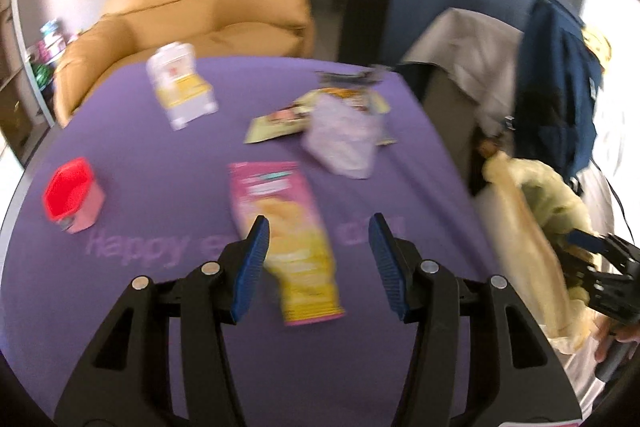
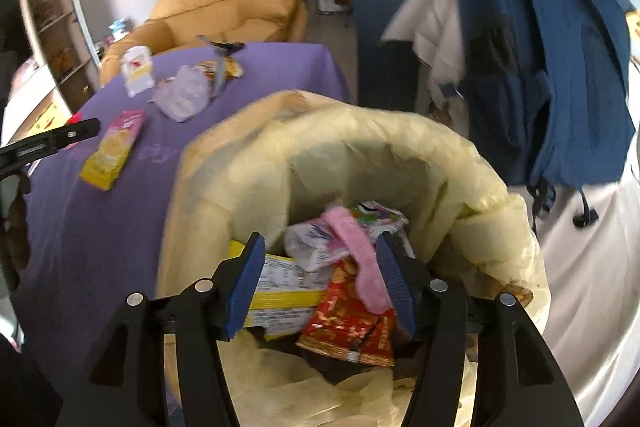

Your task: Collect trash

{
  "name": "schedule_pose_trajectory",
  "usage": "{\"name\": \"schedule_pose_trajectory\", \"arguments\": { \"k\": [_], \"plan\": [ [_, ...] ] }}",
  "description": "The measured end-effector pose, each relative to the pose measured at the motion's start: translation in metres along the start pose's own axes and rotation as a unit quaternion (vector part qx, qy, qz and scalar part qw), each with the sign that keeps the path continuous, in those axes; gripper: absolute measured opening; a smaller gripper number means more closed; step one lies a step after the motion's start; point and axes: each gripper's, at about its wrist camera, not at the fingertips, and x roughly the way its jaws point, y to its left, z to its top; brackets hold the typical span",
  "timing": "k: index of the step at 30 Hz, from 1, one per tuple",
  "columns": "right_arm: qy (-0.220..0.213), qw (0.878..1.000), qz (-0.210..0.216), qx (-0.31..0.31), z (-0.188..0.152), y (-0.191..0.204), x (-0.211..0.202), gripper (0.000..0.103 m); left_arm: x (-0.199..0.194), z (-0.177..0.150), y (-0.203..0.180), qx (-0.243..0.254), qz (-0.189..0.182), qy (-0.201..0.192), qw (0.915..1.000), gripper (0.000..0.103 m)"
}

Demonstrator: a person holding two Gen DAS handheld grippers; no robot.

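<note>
So my left gripper (image 1: pixel 318 259) is spread open with nothing in it, hanging over the pink and yellow snack box (image 1: pixel 286 239) lying flat on the purple worktop (image 1: pixel 160 307). My right gripper (image 2: pixel 320 279) is parted too, nothing pinched, sitting over the bin bag (image 2: pixel 400 131), which already holds wrappers and a yellow box.

Tip for the box grab: I'd line the jaws across its narrow sides and come down square, since a flat carton probably slides on cloth if I nudge one edge first.

More trash farther back: a crumpled white wrapper (image 1: pixel 340 141), a white carton (image 1: pixel 180 89), and a red-lidded tub (image 1: pixel 72 195) off to the left.

Everything's motion-blurred, so labels are unreadable, and I can't tell what's under that wrapper pile. The bag's bottom is hidden too.
</note>
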Motion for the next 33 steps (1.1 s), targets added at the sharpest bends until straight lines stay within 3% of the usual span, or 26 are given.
{"name": "schedule_pose_trajectory", "arguments": {
  "k": [6,12,21,23,24,25,28,33],
  "plan": [
    [-0.039,0.999,0.009,-0.017,0.019,0.019,-0.018,0.055,0.005,-0.011,0.031,-0.033,0.020,0.013,0.9992,0.049],
    [-0.063,0.998,0.029,-0.012,0.039,0.034,-0.021,0.055,0.016,-0.011,0.025,-0.029,0.005,0.019,0.9994,0.049],
    [-0.072,0.996,0.036,-0.036,0.072,0.067,-0.006,0.055,0.058,-0.001,0.005,-0.014,0.026,0.039,0.9988,0.049],
    [-0.072,0.996,0.036,-0.026,0.084,0.071,0.003,0.055,0.059,-0.001,0.006,-0.014,0.017,0.034,0.9992,0.041],
    [-0.072,0.997,0.037,-0.022,0.088,0.073,0.007,0.055,0.059,-0.001,0.009,-0.014,0.006,0.035,0.9993,0.022],
    [-0.071,0.996,0.040,-0.018,0.093,0.076,0.011,0.055,0.059,-0.002,0.012,-0.015,-0.002,0.038,0.9992,0.009],
    [-0.067,0.996,0.050,-0.026,0.111,0.090,0.030,0.055,0.050,-0.004,0.029,-0.017,-0.014,0.028,0.9994,0.003],
    [-0.034,0.995,0.068,-0.069,0.147,0.121,0.081,0.055,0.031,-0.007,0.078,-0.027,-0.001,0.007,0.9996,0.002]
  ]
}}
